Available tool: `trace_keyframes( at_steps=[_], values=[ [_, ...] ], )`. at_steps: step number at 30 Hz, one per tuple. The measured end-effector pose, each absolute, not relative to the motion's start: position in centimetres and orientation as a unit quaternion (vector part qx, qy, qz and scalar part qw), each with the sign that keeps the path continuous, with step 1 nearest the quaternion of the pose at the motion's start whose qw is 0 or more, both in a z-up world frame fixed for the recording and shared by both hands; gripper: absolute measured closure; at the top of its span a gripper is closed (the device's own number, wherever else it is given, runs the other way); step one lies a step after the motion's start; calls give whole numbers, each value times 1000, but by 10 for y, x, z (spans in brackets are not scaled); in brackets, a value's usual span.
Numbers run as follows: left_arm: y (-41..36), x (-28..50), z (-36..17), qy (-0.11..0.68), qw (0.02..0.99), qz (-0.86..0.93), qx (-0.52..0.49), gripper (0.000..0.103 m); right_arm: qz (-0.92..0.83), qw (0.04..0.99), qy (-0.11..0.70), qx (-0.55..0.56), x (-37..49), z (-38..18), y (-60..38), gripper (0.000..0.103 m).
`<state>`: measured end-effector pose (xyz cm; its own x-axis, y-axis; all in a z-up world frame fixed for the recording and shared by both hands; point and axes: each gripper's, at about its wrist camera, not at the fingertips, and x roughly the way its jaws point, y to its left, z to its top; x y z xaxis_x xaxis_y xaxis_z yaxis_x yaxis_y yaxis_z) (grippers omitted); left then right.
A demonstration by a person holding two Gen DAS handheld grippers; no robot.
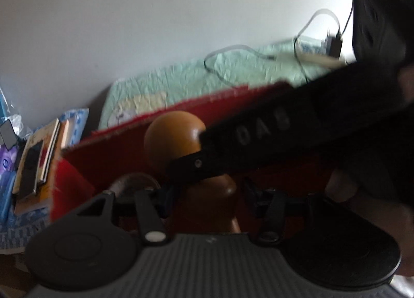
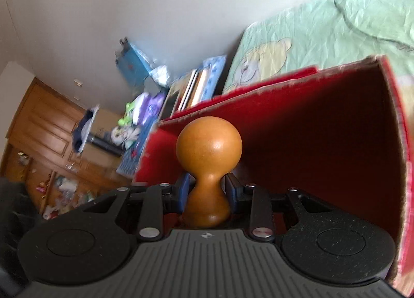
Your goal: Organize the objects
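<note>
Right tool (image 2: 207, 190): pinched on the narrow waist of a wooden peg (image 2: 208, 166), blue pads (image 2: 184, 186) pressed against both sides. Peg upright between the fingers, round head up, flared base cut off behind the tool body. Held in front of the open red box (image 2: 323, 142), head level with the box's near rim; contact with the box floor not discernible.

Left tool (image 1: 207, 194): partly spread, fingers dark and blurred. Nothing seen gripped; pads apart on either side of the peg's base (image 1: 209, 194), contact not discernible. Right tool's arm (image 1: 258, 140) crossing the left view diagonally, covering much of the peg (image 1: 173, 137) and the box interior. A rounded greyish object (image 1: 134, 183) near the left finger, too blurred to identify. A fingertip (image 1: 339, 186) at right, partly hidden.

Box (image 1: 108, 153) resting on the bed (image 2: 323, 36), near the edge beside the wall; far flap raised, right wall cut off by the frame. Green quilt with a bear print under it. Cables (image 1: 233, 60) and a charger (image 1: 335, 44) lying on the bed towards its far end, blurred. Books (image 2: 196, 86) stacked beyond the bed's end, with bags and packets beside them, hard to make out. Wooden cabinet (image 2: 46, 127) at left, contents unclear.
</note>
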<state>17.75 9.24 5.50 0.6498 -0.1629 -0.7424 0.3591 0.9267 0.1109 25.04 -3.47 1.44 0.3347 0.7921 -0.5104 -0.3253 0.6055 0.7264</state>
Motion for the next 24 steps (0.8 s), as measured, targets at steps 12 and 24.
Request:
trace_keyframes(
  at_steps=[12,24],
  values=[
    [108,195,38,416,892,-122,128,38,325,786,486,201,250,13,-22,69],
    [108,189,34,385,905,-78,164,33,302,799,471,222,247,16,-34,66]
  ],
)
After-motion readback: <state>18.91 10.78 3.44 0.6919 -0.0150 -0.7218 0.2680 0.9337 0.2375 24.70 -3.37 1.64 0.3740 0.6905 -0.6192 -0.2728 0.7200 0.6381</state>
